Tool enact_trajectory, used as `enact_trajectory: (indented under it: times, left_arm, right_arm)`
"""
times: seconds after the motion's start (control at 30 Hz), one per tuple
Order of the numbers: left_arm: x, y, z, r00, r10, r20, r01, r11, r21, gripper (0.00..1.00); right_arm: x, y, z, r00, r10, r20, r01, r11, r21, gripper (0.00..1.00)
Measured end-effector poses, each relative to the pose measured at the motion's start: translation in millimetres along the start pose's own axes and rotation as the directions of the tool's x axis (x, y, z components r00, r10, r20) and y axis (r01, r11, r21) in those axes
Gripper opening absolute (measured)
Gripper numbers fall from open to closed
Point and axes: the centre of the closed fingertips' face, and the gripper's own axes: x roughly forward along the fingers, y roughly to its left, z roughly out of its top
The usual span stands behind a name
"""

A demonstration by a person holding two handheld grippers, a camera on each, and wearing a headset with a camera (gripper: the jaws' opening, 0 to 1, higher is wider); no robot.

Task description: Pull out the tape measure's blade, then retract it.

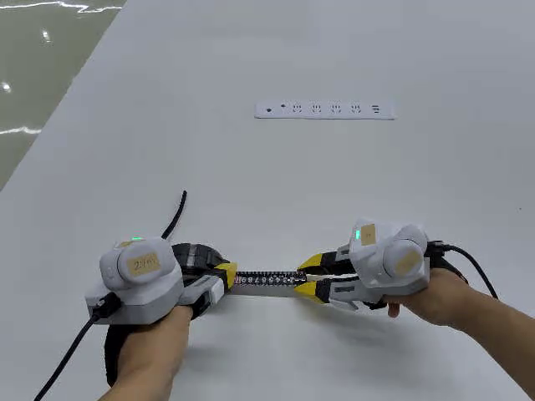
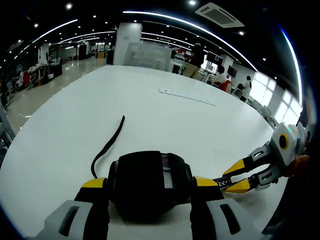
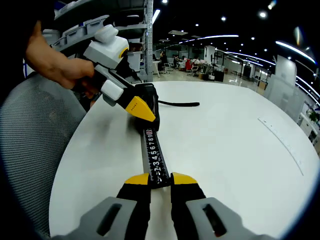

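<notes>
The black tape measure case [image 2: 150, 182] rests on the white table, and my left gripper [image 2: 150, 184] is shut on it from both sides; in the head view the case [image 1: 198, 257] sits just right of my left gripper [image 1: 222, 276]. A short length of numbered blade [image 3: 153, 156] runs out of the case [image 3: 148, 102] toward my right gripper [image 3: 160, 179], which is shut on the blade's end. In the head view the blade [image 1: 266, 279] spans the gap between the left gripper and the right gripper [image 1: 310, 276]. A black wrist strap [image 2: 107, 143] trails from the case.
A white power strip [image 1: 324, 109] lies flat farther back on the table [image 1: 251, 167]. The table's left edge [image 1: 50, 117] drops to a glossy floor. A grey mesh chair [image 3: 35, 160] stands beside the table. People and shelving stand in the far room.
</notes>
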Motion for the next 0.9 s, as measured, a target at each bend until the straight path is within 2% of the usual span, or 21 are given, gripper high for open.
enact_trajectory:
  times: [0.53,0.9]
  left_arm:
    - [-0.2,-0.1,0.9,1.0,-0.009,-0.003,0.009,1.0,-0.009,0.62]
    - [0.1,-1.8,2.1,1.0,-0.009,-0.002,0.009,1.0,-0.009,0.63]
  right_arm:
    - [25.1,6.3,19.2,0.9998,0.021,0.003,-0.021,0.999,-0.044,0.13]
    - [45.8,10.4,31.5,0.9997,0.021,0.011,-0.021,0.999,-0.049,0.13]
